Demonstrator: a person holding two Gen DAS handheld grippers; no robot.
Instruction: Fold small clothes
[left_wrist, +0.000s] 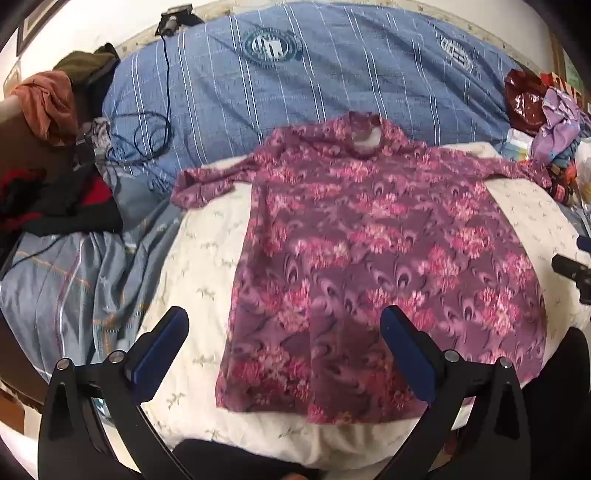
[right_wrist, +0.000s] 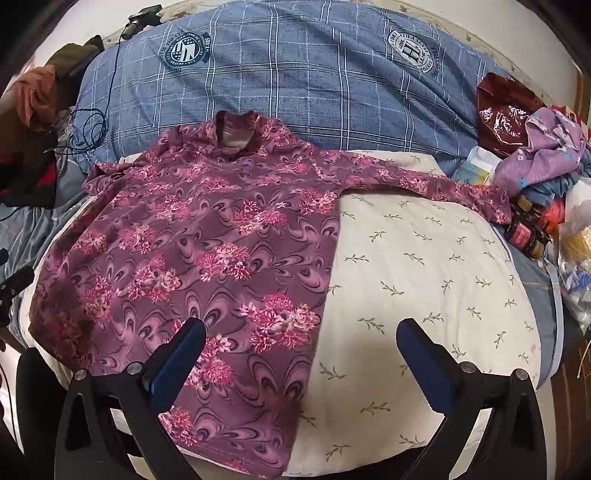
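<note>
Lay spread flat, sleeves out, on cream leaf-print pillow (right_wrist: 424, 266): purple long-sleeved top with pink floral print (left_wrist: 369, 240), collar toward blue checked duvet (left_wrist: 295, 92). Hovered above its hem, jaws wide apart, nothing between: left gripper (left_wrist: 284, 332), right gripper (right_wrist: 301, 345).

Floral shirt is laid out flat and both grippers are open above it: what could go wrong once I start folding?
1. The floral shirt lies on a soft cream pillow; fingers pinching its hem may grab the pillow cover too.
2. The far right sleeve ends near bottles and a clothes pile; dragging it could snag or topple them.
3. The left sleeve is already bunched, so a fold may come out uneven.
</note>
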